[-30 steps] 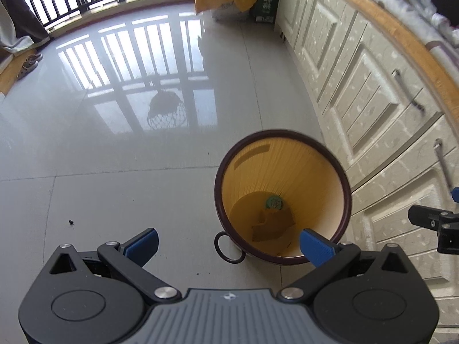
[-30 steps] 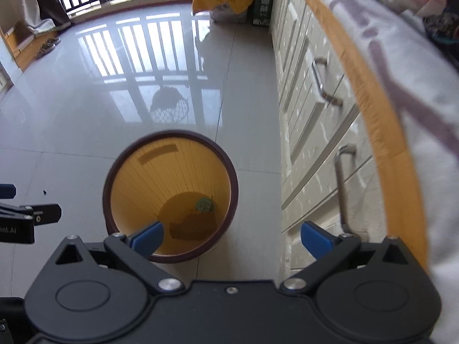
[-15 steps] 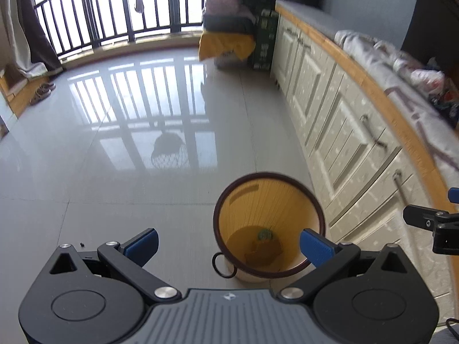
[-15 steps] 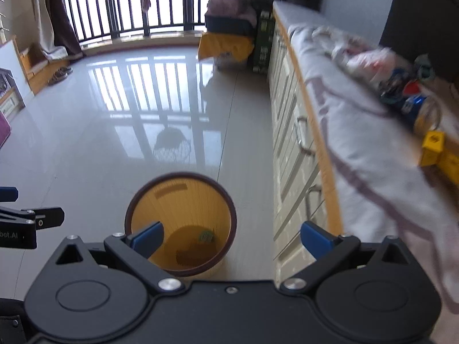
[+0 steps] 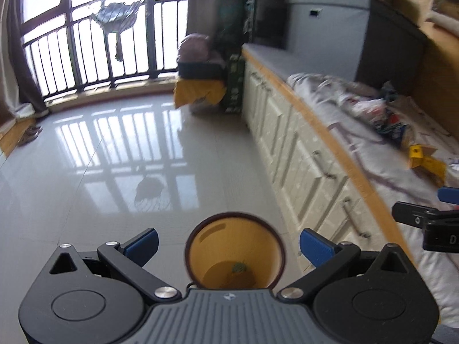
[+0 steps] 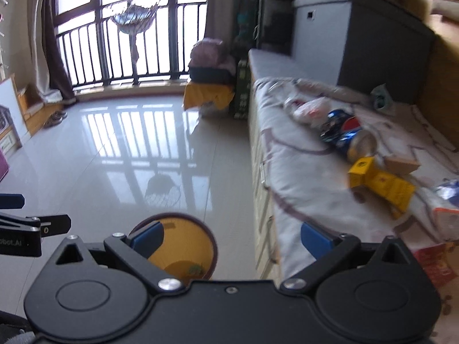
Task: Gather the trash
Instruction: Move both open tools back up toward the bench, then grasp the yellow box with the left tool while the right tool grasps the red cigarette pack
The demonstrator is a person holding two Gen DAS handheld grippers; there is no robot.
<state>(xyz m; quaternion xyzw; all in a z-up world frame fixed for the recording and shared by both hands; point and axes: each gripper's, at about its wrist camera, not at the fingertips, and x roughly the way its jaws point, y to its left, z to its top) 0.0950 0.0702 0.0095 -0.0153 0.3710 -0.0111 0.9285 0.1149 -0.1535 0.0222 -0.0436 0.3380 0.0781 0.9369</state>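
Observation:
A yellow bin with a dark rim (image 5: 235, 255) (image 6: 183, 246) stands on the floor below both grippers, with a few scraps at its bottom. My left gripper (image 5: 228, 243) hangs open above it, nothing between its blue pads. Open too is my right gripper (image 6: 231, 239), empty, over the gap between the bin and the counter. Trash lies on the cloth-covered counter (image 6: 287, 160): a yellow carton (image 6: 381, 182) (image 5: 426, 162), a blue can (image 6: 348, 136), a white plastic bag (image 6: 311, 109) and a red packet (image 6: 436, 263).
White cabinet doors with metal handles (image 5: 304, 154) run under the counter on the right. A grey box (image 6: 358, 37) stands at the counter's far end. Glossy tiled floor (image 5: 114, 157) stretches left to a railed window (image 5: 94, 57). A yellow-draped stool (image 6: 208, 93) stands far off.
Both grippers have risen and tilted up from the bin. The bin now looks smaller and lower in both views, and the counter's trash has come into view.

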